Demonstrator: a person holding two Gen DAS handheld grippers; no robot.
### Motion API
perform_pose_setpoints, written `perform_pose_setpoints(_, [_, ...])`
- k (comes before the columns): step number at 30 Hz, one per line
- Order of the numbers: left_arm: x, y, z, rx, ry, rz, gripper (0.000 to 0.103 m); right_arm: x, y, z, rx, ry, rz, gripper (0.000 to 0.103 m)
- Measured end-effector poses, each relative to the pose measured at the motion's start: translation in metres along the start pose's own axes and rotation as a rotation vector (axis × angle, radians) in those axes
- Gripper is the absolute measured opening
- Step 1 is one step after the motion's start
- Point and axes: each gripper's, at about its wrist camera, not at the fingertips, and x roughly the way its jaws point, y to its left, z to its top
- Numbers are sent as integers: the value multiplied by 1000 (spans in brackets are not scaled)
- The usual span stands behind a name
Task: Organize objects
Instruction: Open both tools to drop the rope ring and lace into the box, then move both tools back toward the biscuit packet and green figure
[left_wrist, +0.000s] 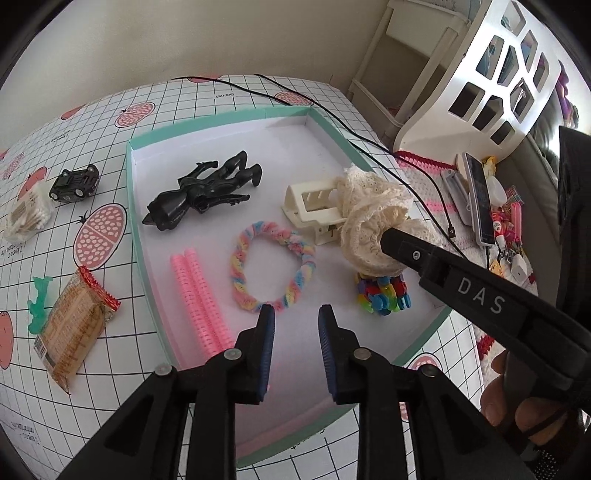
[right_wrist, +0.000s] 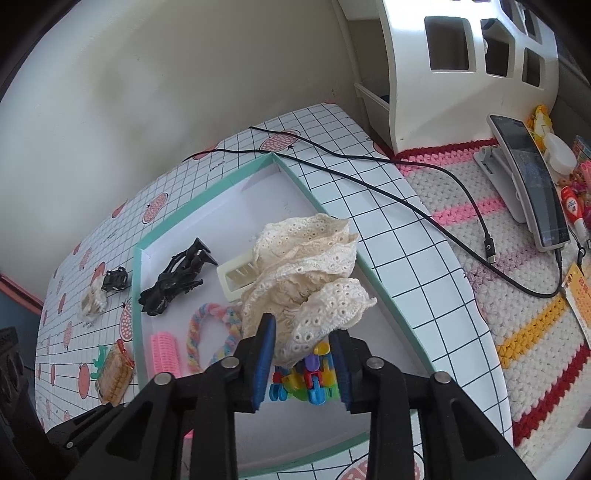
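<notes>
I take the teal-rimmed tray (left_wrist: 137, 236) as my landmark throughout. Left of it, on the grid-patterned cloth (left_wrist: 110, 96), I see a pack of cotton swabs (left_wrist: 26, 218), a black toy car (left_wrist: 75, 183), a green clip (left_wrist: 38, 306) and a wrapped snack (left_wrist: 72, 328). Inside the tray, from its left wall rightward, lie a black action figure (left_wrist: 201, 190), a pair of pink rollers (left_wrist: 197, 299), a pastel braided ring (left_wrist: 273, 271), a cream plastic clip (left_wrist: 314, 206) and a heap of coloured mini clips (left_wrist: 382, 293). My left gripper (left_wrist: 296, 321) hovers over the tray's near edge, fingers spread, holding nothing. My right gripper (right_wrist: 302, 354) pinches a cream lace scrunchie (right_wrist: 306, 277) between its blue pads (right_wrist: 264, 363), held above the mini clips at the tray's right side. Right of the tray, a black cable (left_wrist: 406, 162) crosses the cloth toward a phone (left_wrist: 480, 199) standing on a crocheted mat (right_wrist: 517, 295).
</notes>
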Motion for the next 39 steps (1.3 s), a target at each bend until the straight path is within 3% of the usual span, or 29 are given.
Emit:
perform_pose_setpoints(10, [-29, 22, 9, -92, -110, 39, 32, -10, 3, 1, 1, -30, 10, 35])
perform_pose_setpoints(13, [-33, 36, 9, -144, -132, 90, 48, -8, 4, 0, -8, -23, 16, 35])
perform_pose_setpoints(19, [-35, 63, 7, -229, -141, 170, 66, -5, 7, -2, -22, -25, 34, 58])
perform_pose_setpoints(23, [-33, 77, 4, -281, -140, 213, 84, -3, 12, -4, -39, -29, 39, 72])
perform_pose_setpoints(27, [-33, 88, 1, -328, -142, 243, 87, -2, 16, -5, -54, -31, 36, 89])
perform_pose_setpoints(29, [-32, 94, -1, -349, -139, 244, 100, -2, 17, -6, -62, -37, 29, 100])
perform_pose_setpoints(39, [-35, 105, -3, -386, -152, 285, 103, -2, 16, -7, -59, -51, 19, 103])
